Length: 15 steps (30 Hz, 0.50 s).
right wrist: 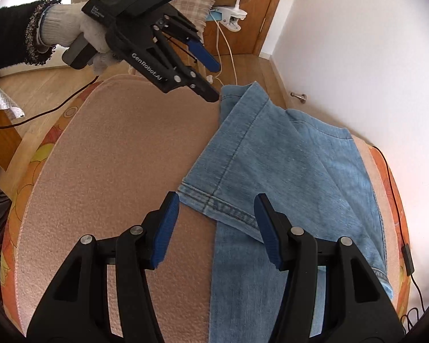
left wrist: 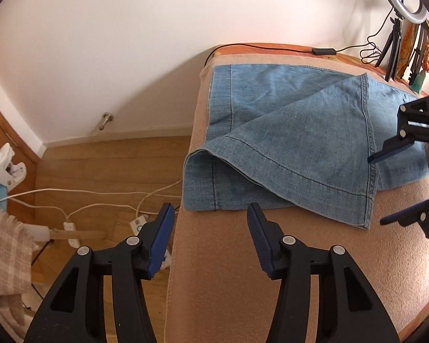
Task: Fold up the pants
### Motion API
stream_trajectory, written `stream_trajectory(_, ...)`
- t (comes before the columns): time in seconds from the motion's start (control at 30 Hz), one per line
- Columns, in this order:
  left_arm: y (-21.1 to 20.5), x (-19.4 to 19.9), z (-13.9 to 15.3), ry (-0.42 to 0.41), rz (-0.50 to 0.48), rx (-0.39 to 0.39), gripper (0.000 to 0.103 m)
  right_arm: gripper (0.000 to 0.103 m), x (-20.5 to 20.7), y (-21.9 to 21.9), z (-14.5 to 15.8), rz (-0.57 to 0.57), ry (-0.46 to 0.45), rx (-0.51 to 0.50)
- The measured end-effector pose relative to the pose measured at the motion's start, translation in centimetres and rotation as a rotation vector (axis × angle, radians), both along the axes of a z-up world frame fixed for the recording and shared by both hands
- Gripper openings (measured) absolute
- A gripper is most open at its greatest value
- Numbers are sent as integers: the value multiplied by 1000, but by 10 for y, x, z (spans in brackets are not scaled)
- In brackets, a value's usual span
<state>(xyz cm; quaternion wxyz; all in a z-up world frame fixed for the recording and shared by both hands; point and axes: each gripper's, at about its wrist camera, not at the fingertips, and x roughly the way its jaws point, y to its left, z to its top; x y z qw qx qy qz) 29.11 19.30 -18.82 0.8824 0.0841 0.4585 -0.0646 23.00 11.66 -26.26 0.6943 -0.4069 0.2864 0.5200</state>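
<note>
Light blue denim pants (left wrist: 294,143) lie on a beige blanket (left wrist: 271,271) over a table, one leg end folded diagonally across the other. My left gripper (left wrist: 211,223) is open and empty, just short of the hem that hangs at the table's left edge. My right gripper (right wrist: 217,214) is open and empty, its jaws either side of a stitched hem corner (right wrist: 211,200) of the pants (right wrist: 286,171). The right gripper also shows at the right edge of the left wrist view (left wrist: 377,190), and the left gripper in the right wrist view (right wrist: 214,81).
A wooden floor (left wrist: 105,165) with white cables and power strips (left wrist: 71,228) lies left of the table. A ring light on a tripod (left wrist: 397,28) and a black cable box (left wrist: 324,51) stand at the table's far edge. A white wall is behind.
</note>
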Motion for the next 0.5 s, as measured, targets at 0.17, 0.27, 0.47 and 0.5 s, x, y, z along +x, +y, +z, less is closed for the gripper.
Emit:
stream_trajectory(0.17, 5, 8, -2, -10, 23, -19, 49, 56, -3, 9, -10, 1, -30, -35)
stream_trajectory(0.27, 8, 10, -3, -12, 31, -25, 49, 29, 2, 9, -8, -4, 30, -26)
stream_trajectory(0.47, 15, 10, -3, -22, 50, -57, 49, 17, 9, 9, 8, -25, 30, 26)
stream_trajectory(0.5, 16, 9, -3, -26, 50, -62, 49, 17, 12, 7, 15, -36, 31, 45)
